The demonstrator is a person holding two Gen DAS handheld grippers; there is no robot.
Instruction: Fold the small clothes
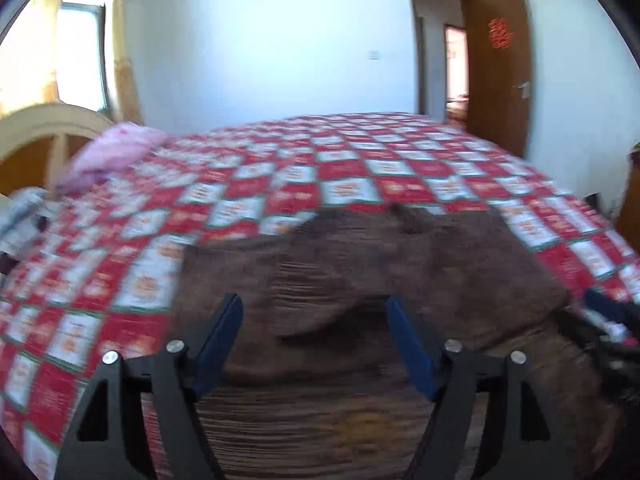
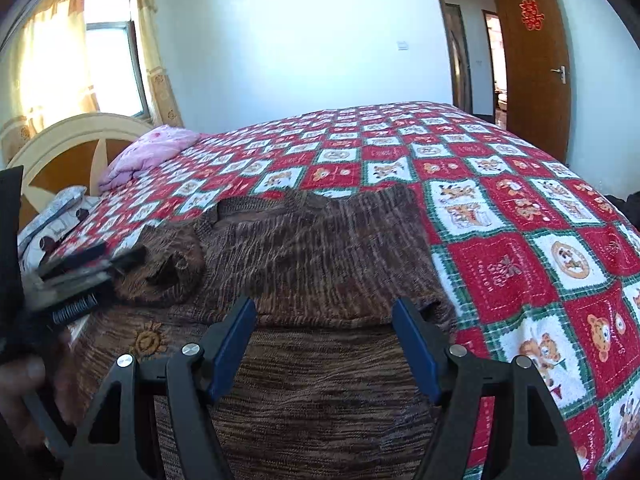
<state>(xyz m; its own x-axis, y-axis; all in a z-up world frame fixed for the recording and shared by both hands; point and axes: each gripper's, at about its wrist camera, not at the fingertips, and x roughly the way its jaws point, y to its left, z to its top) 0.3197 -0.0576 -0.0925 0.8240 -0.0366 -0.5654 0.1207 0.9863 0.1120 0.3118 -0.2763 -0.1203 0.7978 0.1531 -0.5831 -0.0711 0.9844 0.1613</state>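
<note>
A brown knitted sweater [image 1: 380,264] lies spread on the bed; it also shows in the right wrist view [image 2: 320,248] with a sleeve folded over at its left and a small sun motif near its front. My left gripper [image 1: 314,304] is open, its blue pads wide apart just above the sweater's near part. My right gripper [image 2: 324,308] is open too, hovering over the sweater's near right part beside its right edge. The left gripper [image 2: 100,260] shows at the left edge of the right wrist view, by the folded sleeve. The left wrist view is motion-blurred.
The bed is covered by a red, white and green checked quilt [image 2: 520,240]. A pink pillow [image 2: 152,152] and the cream headboard [image 2: 72,140] are at far left, with patterned bedding [image 2: 52,220] beside. An open brown door [image 2: 532,60] stands at back right.
</note>
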